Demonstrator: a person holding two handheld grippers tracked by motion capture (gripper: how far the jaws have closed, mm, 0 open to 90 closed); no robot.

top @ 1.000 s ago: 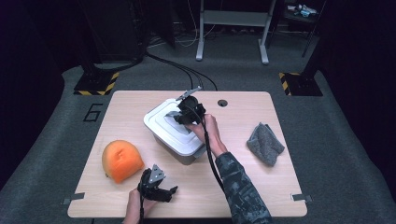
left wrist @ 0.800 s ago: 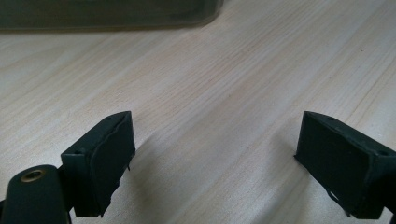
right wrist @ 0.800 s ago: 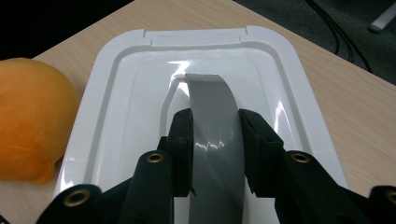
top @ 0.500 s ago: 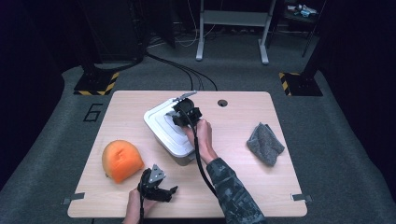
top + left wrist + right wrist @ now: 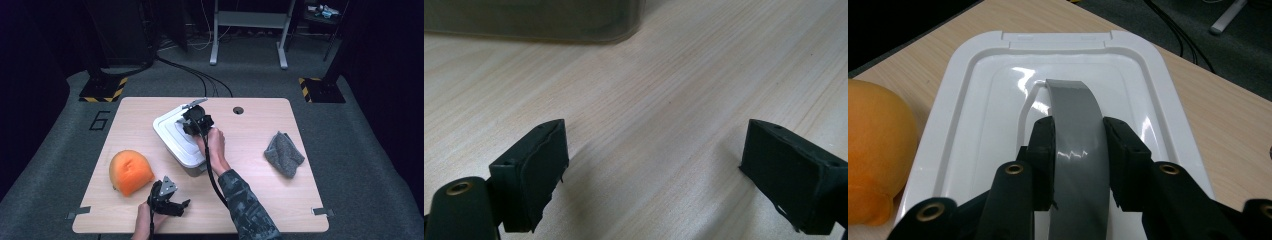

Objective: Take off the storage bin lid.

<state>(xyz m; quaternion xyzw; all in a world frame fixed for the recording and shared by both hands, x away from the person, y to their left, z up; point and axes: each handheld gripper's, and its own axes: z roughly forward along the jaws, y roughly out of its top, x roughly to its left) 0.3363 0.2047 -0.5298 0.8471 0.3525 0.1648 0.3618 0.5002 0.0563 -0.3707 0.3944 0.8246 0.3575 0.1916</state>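
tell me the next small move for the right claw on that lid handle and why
Probably a slow, straight lift. The right claw is already shut on the grey handle in the middle of the white lid, which still sits on the box. The left claw rests open on the table, apart from the box, so it may shift if the lid sticks.

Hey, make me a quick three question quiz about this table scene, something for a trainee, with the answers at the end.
1. True or false: the right gripper is shut on the grey handle of the white lid.
2. What lies between the left gripper's fingers? A) the orange object B) bare table C) the grey cloth
3. Which soft thing lies on the table to the right of the white box in the high view?

Key: 1. True. 2. B; the fingers stand wide apart. 3. The grey cloth; the orange object lies to the left.
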